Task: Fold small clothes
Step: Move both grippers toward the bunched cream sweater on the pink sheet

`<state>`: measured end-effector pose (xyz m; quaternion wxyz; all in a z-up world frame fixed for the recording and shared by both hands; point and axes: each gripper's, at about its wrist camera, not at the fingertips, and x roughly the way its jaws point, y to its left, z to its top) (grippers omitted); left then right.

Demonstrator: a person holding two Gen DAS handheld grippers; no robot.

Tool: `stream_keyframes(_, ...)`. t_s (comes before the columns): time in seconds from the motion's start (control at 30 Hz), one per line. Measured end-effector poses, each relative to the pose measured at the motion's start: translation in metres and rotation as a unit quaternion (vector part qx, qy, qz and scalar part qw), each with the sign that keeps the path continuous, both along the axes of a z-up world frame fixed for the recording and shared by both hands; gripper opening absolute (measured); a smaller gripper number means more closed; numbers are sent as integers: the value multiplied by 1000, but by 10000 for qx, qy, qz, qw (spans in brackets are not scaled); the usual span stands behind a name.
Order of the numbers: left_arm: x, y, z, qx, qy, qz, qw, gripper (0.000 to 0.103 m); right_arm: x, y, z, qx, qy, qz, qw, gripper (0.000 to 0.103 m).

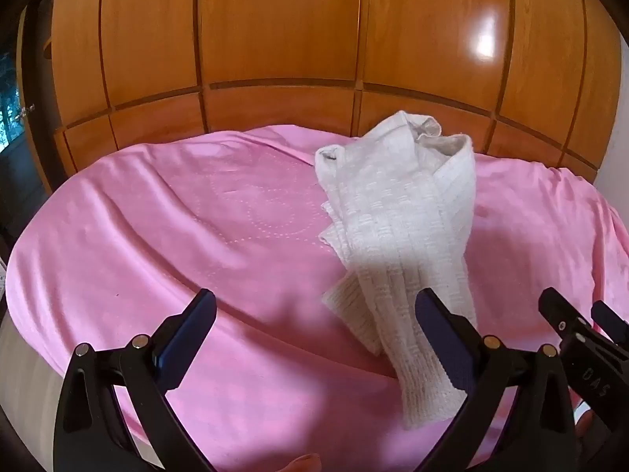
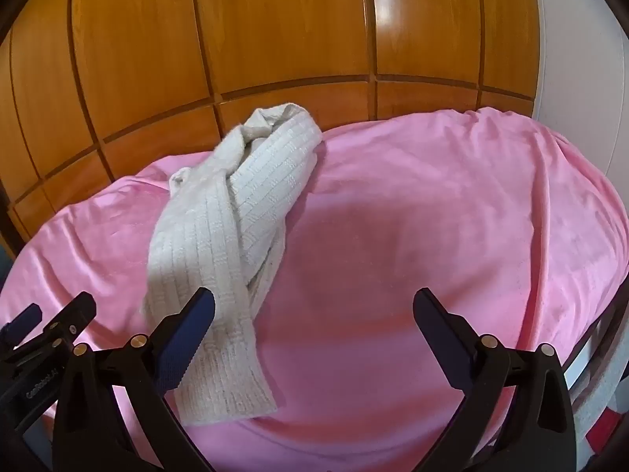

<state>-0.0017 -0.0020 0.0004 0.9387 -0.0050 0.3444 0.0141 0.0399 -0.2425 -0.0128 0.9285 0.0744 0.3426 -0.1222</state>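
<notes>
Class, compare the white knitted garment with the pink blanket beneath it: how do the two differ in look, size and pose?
1. The garment is off-white with a ribbed, chunky knit; the blanket is pink and smooth.
2. The garment is narrow and takes up a small strip; the blanket covers the whole surface.
3. The garment lies bunched and twisted, its far end heaped up; the blanket is spread out with only shallow wrinkles.
Both are soft fabric, and neither is gripped.

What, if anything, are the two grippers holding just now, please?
Nothing: the left gripper and right gripper both stand open above the white knit garment.
</notes>
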Motion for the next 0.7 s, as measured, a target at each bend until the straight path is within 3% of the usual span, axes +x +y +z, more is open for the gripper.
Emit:
stream_keyframes(0.03, -1, -2, 0, 52, -23, 7, 10000, 101, 2, -3, -1, 188, 74, 2, 9998, 100)
stream_keyframes(0.3, 10, 0, -11, -28, 177, 69, 9998, 101, 4, -5, -3, 130, 149, -8, 9998, 100)
stream_keyframes(0.7, 8, 2, -11, -38, 71, 98, 9999, 101, 8, -16, -7, 251, 213, -55, 9994, 100)
